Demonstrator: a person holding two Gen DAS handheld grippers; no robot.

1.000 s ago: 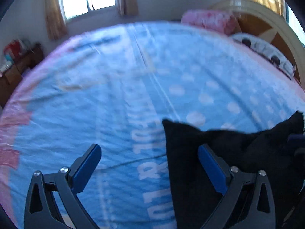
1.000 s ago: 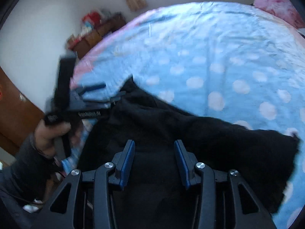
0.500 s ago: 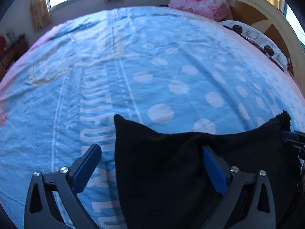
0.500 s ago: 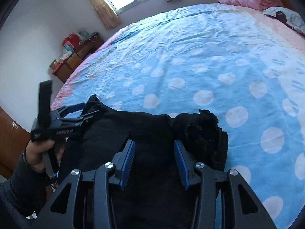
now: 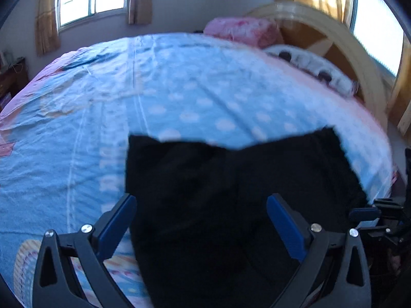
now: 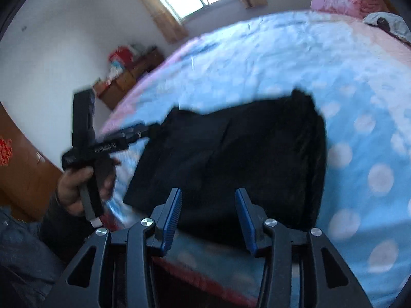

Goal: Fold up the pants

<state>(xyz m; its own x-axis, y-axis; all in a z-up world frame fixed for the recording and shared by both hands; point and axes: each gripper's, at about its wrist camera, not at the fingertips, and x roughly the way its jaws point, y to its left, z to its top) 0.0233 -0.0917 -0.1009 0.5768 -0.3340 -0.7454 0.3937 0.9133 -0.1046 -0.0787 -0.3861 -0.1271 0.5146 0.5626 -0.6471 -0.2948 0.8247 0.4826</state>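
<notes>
- Pants point(image 5: 231, 192), black and folded, lying on the blue dotted bed point(image 5: 179, 89), by its near edge.
- Left gripper point(image 5: 201, 220) spread wide, hanging over pants.
- Right gripper point(image 6: 208, 220) spread too, holding nothing, just over pants.

Bed cover: the blue sheet point(image 5: 179, 97) I face has white dots and a pink border.
Pillows: a pink one point(image 5: 244, 32) and a white one with dark spots point(image 5: 308, 64) lie against my wooden headboard point(image 5: 341, 51).
Window: bright, with tan curtains point(image 6: 164, 18) beside it.
Corner: a low wooden cabinet point(image 6: 123, 79) carries red and white clutter.
</notes>
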